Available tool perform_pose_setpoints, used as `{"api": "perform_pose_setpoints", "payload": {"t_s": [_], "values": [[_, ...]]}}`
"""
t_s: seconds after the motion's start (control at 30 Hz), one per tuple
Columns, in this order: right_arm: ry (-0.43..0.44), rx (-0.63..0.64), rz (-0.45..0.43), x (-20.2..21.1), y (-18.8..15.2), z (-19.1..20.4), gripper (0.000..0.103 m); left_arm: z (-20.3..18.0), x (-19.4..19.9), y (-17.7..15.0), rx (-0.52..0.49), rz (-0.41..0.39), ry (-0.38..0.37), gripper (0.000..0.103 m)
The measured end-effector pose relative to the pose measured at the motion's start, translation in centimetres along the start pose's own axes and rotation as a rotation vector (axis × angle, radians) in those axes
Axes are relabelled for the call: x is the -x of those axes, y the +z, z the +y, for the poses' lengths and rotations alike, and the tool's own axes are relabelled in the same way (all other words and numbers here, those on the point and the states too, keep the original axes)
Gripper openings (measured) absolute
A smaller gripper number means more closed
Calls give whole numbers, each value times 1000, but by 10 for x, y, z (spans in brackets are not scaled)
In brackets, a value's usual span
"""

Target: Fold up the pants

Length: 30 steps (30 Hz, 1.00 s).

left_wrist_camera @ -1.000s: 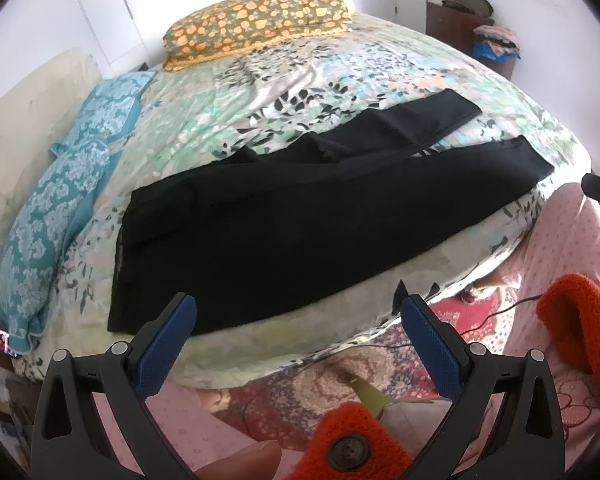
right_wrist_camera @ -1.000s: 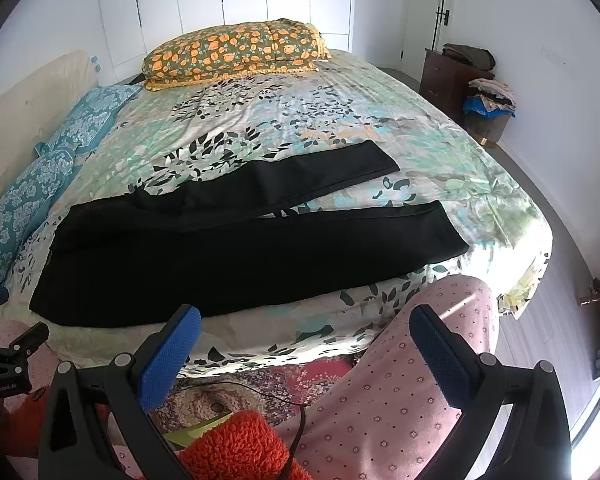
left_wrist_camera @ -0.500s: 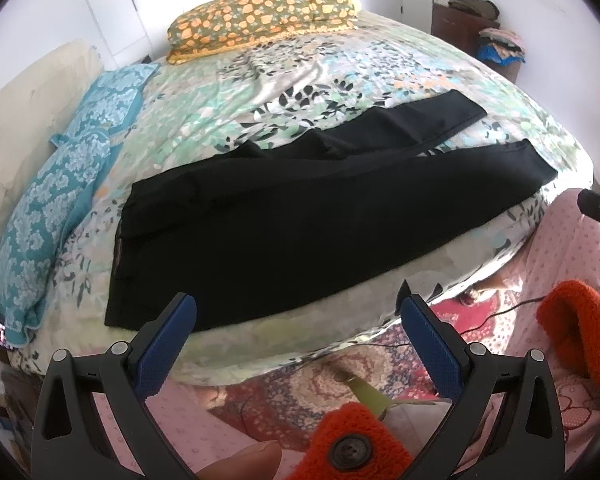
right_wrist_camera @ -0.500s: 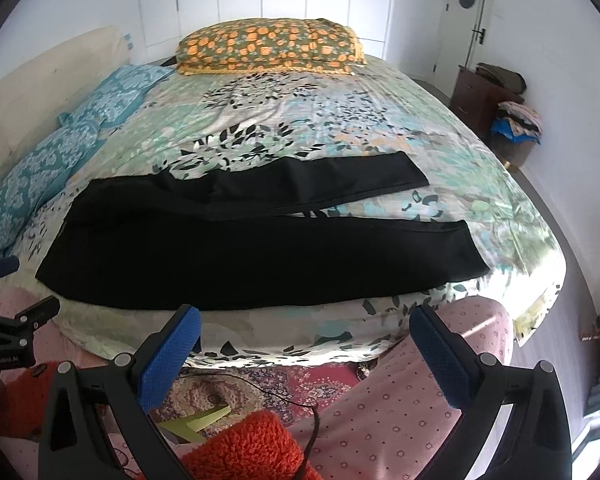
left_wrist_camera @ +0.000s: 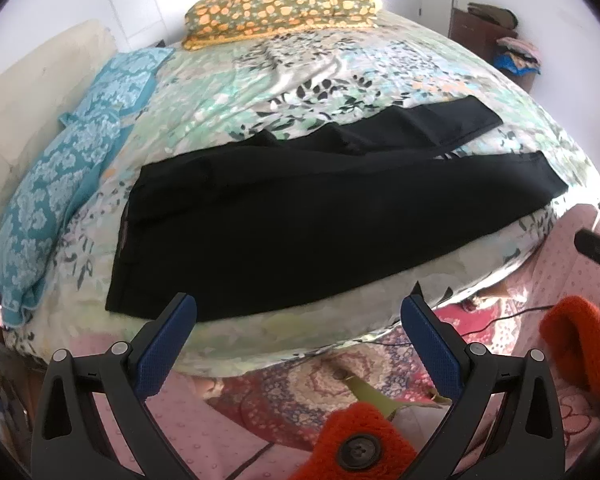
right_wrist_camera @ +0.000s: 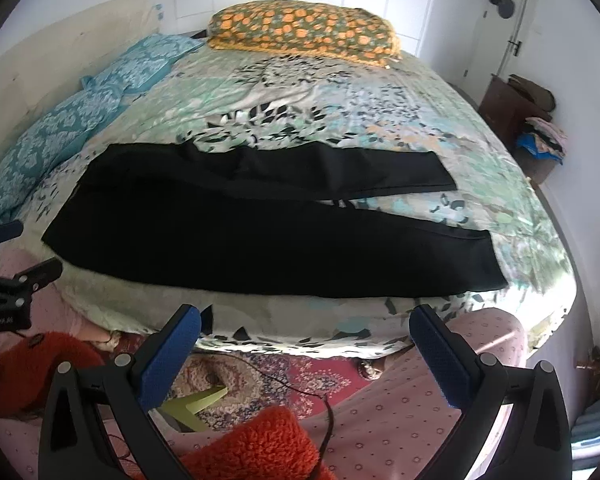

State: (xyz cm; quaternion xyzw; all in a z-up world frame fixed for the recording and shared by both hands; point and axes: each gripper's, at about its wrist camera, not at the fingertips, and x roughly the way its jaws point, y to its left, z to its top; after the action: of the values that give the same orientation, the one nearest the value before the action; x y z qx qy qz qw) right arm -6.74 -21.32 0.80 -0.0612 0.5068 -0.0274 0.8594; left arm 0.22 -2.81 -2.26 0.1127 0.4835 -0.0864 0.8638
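Note:
Black pants point(left_wrist_camera: 300, 220) lie flat across the near part of a bed with a floral sheet point(left_wrist_camera: 320, 64), waistband at the left, both legs spread apart toward the right. They also show in the right wrist view point(right_wrist_camera: 268, 236). My left gripper point(left_wrist_camera: 298, 316) is open and empty, hovering just before the bed's near edge, near the waist end. My right gripper point(right_wrist_camera: 306, 328) is open and empty, before the near edge, below the near leg. Neither touches the pants.
An orange-flowered pillow point(right_wrist_camera: 304, 32) lies at the far end, blue pillows point(left_wrist_camera: 72, 168) along the left by a cream headboard point(right_wrist_camera: 60, 52). A dresser with clothes point(right_wrist_camera: 528, 120) stands at the right. My pink-clad legs point(right_wrist_camera: 420, 420) and a patterned rug point(right_wrist_camera: 260, 376) are below.
Both grippers have moved closer to the bed and turned a little left; the pants appear larger. The pants have not moved. Both grippers stay open.

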Motion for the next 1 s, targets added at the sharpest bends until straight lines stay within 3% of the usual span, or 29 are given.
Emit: {"api": "perform_pose_setpoints", "payload": {"t_s": [0.33, 0.5, 0.6, 0.7, 0.77, 0.8, 0.87, 0.93, 1.0], "values": [[63, 136, -14, -9, 7, 34, 103, 19, -4, 2, 91, -5, -51, 102], [110, 234, -74, -8, 15, 58, 103, 32, -7, 15, 120, -37, -12, 102], [134, 237, -155, -3, 24, 59, 103, 45, -11, 28, 152, -54, -1, 102], [148, 188, -300, 9, 37, 46, 103, 58, -14, 45, 173, -94, 17, 102], [188, 154, -403, 13, 47, 30, 103, 64, -16, 59, 182, -128, 38, 102], [222, 149, -405, 8, 52, 25, 103, 66, -17, 65, 188, -141, 47, 102], [334, 137, -258, -30, 68, 14, 103, 73, -21, 78, 204, -167, 57, 102], [362, 133, -37, -87, 78, 3, 103, 78, -28, 88, 217, -178, 63, 102], [346, 137, -25, -111, 84, -14, 103, 84, -37, 94, 227, -164, 80, 102]]}}
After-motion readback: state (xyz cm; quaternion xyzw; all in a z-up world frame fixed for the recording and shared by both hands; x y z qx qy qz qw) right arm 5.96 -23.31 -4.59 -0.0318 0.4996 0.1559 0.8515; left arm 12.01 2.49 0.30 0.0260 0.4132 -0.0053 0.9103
